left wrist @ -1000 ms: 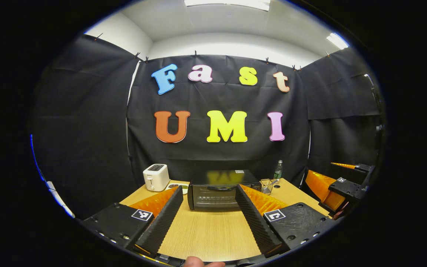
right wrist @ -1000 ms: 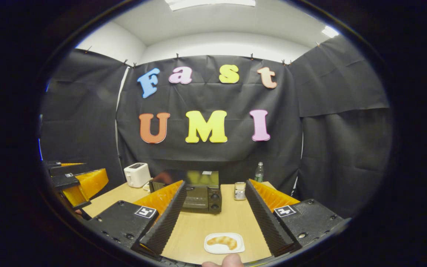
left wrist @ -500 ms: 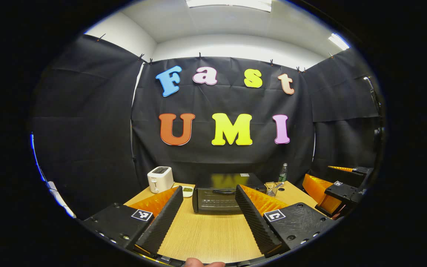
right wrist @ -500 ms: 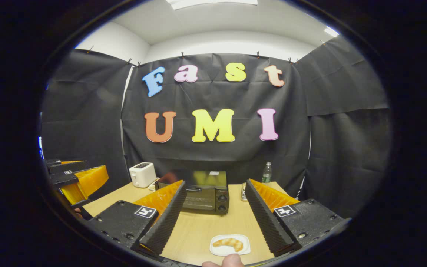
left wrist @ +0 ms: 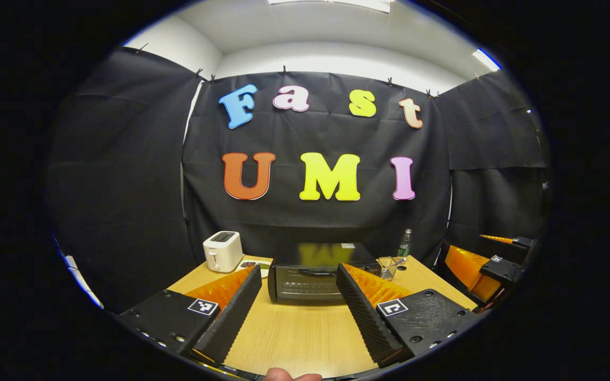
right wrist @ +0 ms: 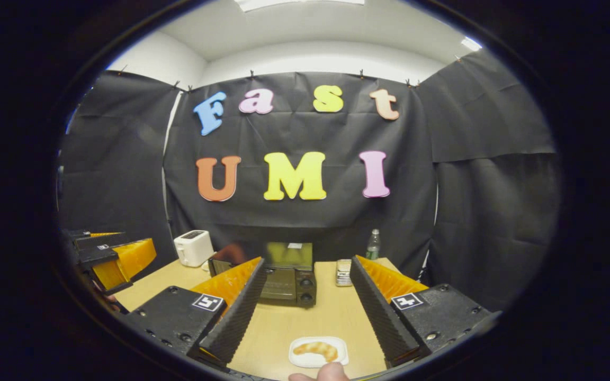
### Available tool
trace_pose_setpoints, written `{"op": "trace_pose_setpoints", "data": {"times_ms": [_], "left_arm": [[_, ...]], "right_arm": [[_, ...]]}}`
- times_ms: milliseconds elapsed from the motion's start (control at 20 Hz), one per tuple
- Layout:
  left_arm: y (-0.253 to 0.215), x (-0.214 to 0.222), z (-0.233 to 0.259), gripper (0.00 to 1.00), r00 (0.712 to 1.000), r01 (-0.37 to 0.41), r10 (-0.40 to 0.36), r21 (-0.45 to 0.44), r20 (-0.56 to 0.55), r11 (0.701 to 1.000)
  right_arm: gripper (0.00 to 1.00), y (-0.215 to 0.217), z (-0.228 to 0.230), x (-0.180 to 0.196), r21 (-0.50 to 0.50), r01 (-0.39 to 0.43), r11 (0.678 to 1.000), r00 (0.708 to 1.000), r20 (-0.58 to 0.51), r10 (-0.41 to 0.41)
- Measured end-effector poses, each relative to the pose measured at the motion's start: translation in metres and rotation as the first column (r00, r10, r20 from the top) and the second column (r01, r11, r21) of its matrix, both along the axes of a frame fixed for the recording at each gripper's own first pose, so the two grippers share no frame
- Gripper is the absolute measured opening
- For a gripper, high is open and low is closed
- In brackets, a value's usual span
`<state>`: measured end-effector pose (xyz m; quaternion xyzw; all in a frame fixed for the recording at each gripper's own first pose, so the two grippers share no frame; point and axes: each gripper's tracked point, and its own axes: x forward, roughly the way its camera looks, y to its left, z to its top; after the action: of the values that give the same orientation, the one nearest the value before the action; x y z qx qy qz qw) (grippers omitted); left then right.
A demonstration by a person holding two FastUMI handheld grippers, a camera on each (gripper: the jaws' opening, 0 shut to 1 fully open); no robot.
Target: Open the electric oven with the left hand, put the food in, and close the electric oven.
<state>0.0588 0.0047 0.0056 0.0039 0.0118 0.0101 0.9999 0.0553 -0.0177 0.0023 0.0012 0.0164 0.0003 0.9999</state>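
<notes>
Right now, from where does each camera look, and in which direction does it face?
Left gripper view: rides on the left gripper, faces the closed oven across the table; a fingertip shows at the bottom edge.
Right gripper view: rides on the right gripper, faces the oven's knob end, above a croissant on a plate.
Both show the oven, toaster, bottle and the other gripper.

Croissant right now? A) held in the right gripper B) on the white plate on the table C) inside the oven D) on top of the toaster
B: the croissant lies on the white plate on the table, in front of the open right gripper.
</notes>
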Motion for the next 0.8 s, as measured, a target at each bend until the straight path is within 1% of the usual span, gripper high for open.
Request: {"op": "trace_pose_setpoints", "data": {"times_ms": [150, 300, 500, 650, 800], "left_arm": [[-0.011, 0.04, -0.002, 0.93, 1.0, 0.021, -0.021, 0.01, -0.014, 1.0], [-0.021, 0.089, -0.016, 0.93, 0.998, 0.031, -0.031, -0.004, -0.049, 1.0], [-0.031, 0.154, -0.06, 0.94, 0.988, 0.027, -0.026, 0.005, -0.153, 1.0], [-0.037, 0.195, -0.082, 0.94, 0.982, 0.035, -0.031, 0.021, -0.187, 0.999], [-0.041, 0.228, -0.104, 0.94, 0.975, 0.033, -0.028, 0.019, -0.222, 0.999]], "right_arm": [[1.0, -0.031, 0.004, 0.015, 0.009, 0.048, 0.999, 0.999, -0.004, -0.048], [0.99, -0.065, 0.001, 0.031, 0.002, 0.097, 0.995, 0.995, -0.012, -0.097], [0.98, -0.112, -0.01, 0.051, -0.001, 0.168, 0.986, 0.985, -0.049, -0.167], [0.99, -0.141, -0.015, 0.065, -0.01, 0.21, 0.978, 0.975, -0.074, -0.21], [1.0, -0.155, -0.024, 0.075, -0.017, 0.222, 0.975, 0.97, -0.099, -0.223]]}}
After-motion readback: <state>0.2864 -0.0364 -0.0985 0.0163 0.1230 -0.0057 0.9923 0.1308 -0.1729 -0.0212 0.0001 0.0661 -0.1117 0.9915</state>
